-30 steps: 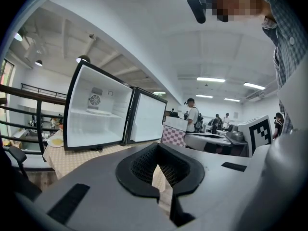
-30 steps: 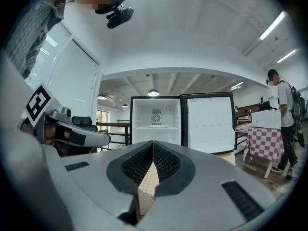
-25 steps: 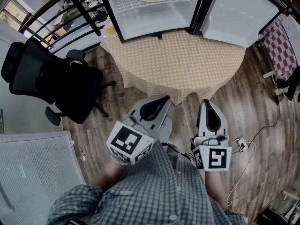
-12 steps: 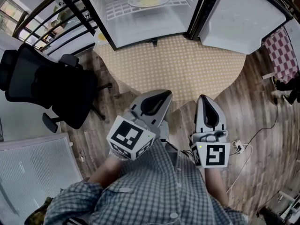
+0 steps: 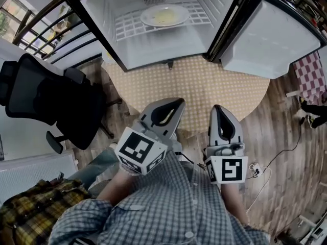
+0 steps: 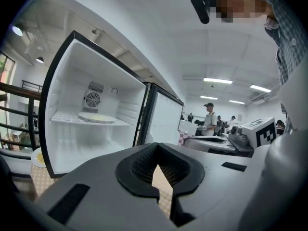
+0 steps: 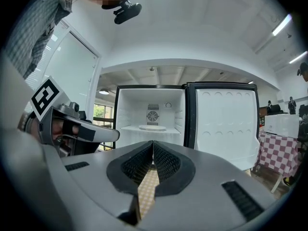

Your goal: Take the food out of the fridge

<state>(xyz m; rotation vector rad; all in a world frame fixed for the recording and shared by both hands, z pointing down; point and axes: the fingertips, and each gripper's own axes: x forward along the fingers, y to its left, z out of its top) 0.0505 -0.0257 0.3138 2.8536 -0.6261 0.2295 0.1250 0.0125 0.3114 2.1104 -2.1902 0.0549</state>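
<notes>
Both grippers sat low centre in the head view, level with each other and pointing up-frame at the open fridge (image 5: 97,19).

Left gripper (image 5: 176,102): jaws pressed together, nothing between them. Its own view showed the pads meeting at the tips (image 6: 157,150), with only the dotted cloth visible through the gap behind.

Right gripper (image 5: 218,108): same story, jaws together at the tips (image 7: 152,146) and empty.

The food was on a pale plate (image 5: 164,15) on the white wire shelf (image 5: 127,27) inside the fridge, at the top centre of the head view and well apart from both grippers. It looked like something flat and yellowish, but it was too small to say what. The same plate showed mid-left in the left gripper view (image 6: 96,118) and dead centre in the right gripper view (image 7: 152,127).

The fridge door (image 5: 265,37) was swung wide to the upper right. The fridge stood on a round counter (image 5: 204,91) covered in beige dotted cloth. A black office chair (image 5: 51,96) stood at the left on the wood floor (image 5: 286,137).
</notes>
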